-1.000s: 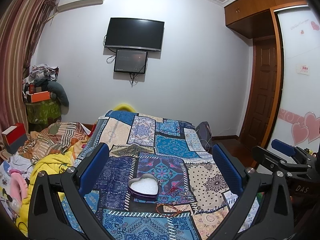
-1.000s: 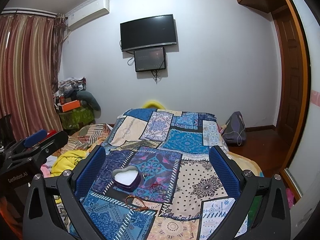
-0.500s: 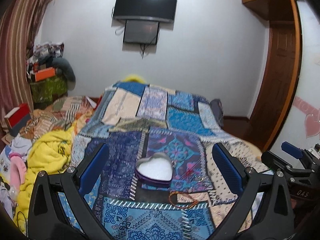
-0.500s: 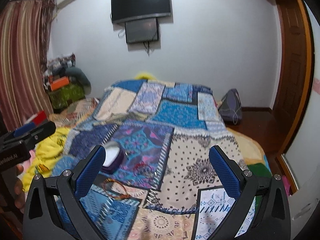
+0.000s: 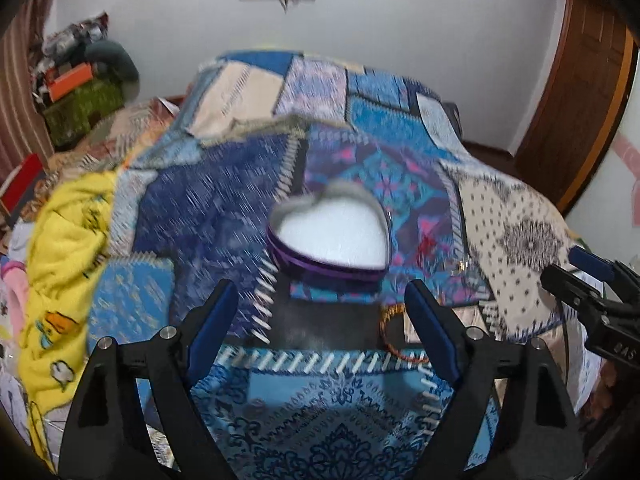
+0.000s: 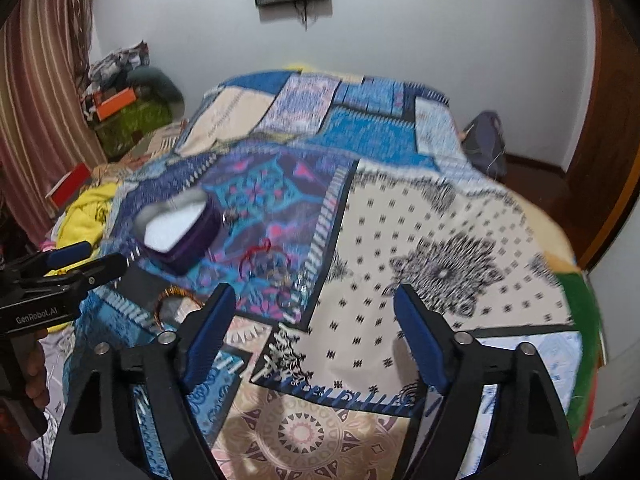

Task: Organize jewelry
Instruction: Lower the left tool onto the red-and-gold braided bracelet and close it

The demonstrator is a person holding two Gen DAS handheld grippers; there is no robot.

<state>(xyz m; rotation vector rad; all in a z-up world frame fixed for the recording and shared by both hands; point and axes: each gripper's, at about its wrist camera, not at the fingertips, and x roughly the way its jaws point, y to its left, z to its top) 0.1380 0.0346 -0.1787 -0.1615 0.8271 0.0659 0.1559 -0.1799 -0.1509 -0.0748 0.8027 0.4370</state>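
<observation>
A purple heart-shaped box (image 5: 332, 236) with a white lining sits open on the patchwork bedspread (image 5: 320, 420); it also shows in the right wrist view (image 6: 178, 228). A brown bead bracelet (image 5: 394, 332) lies just in front of it, also in the right wrist view (image 6: 172, 300). A red string and small rings (image 6: 266, 264) lie right of the box. My left gripper (image 5: 320, 320) is open and empty, just short of the box. My right gripper (image 6: 316, 320) is open and empty, above the bedspread right of the jewelry.
A yellow blanket (image 5: 60, 260) is heaped at the bed's left side. Clutter and boxes (image 6: 120, 108) stand by the curtain at the left. A wooden door (image 5: 580, 92) and a bag on the floor (image 6: 484, 140) are at the right.
Both grippers have tipped down and moved closer to the bed. The heart box and jewelry now look larger and nearer. Both stay open.
</observation>
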